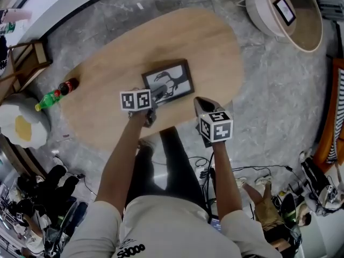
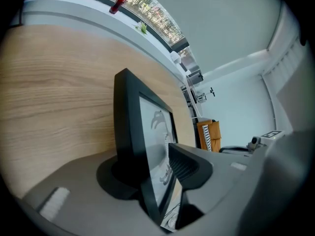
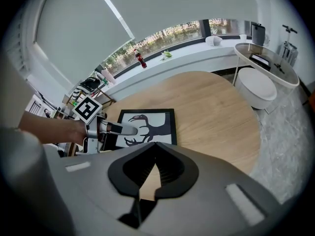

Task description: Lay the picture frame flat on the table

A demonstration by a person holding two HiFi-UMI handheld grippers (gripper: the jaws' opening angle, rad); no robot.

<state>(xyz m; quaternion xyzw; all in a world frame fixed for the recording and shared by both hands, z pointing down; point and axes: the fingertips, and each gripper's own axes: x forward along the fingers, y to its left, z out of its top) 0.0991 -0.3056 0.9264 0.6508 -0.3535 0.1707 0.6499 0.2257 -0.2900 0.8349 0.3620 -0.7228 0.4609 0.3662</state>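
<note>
The black picture frame (image 1: 171, 80) with a bird print lies flat on the oval wooden table (image 1: 134, 42), near its front edge. My left gripper (image 1: 156, 97) reaches over the frame's near edge. In the left gripper view the frame (image 2: 129, 127) stands edge-on between the jaws, and the ribbed pad (image 2: 181, 167) sits a little off the glass, so this gripper (image 2: 157, 168) is open. My right gripper (image 1: 202, 104) hovers at the table's front edge, right of the frame, shut and empty. Its view shows the frame (image 3: 162, 124) and the left gripper (image 3: 120, 129) on it.
A cola bottle (image 1: 67, 86) and a green bottle (image 1: 47, 99) are by the table's left end. A round white side table (image 1: 285, 12) stands at the back right, a wooden chair (image 1: 29, 61) and an egg-shaped cushion (image 1: 21, 125) at the left. Cables lie on the floor by my feet.
</note>
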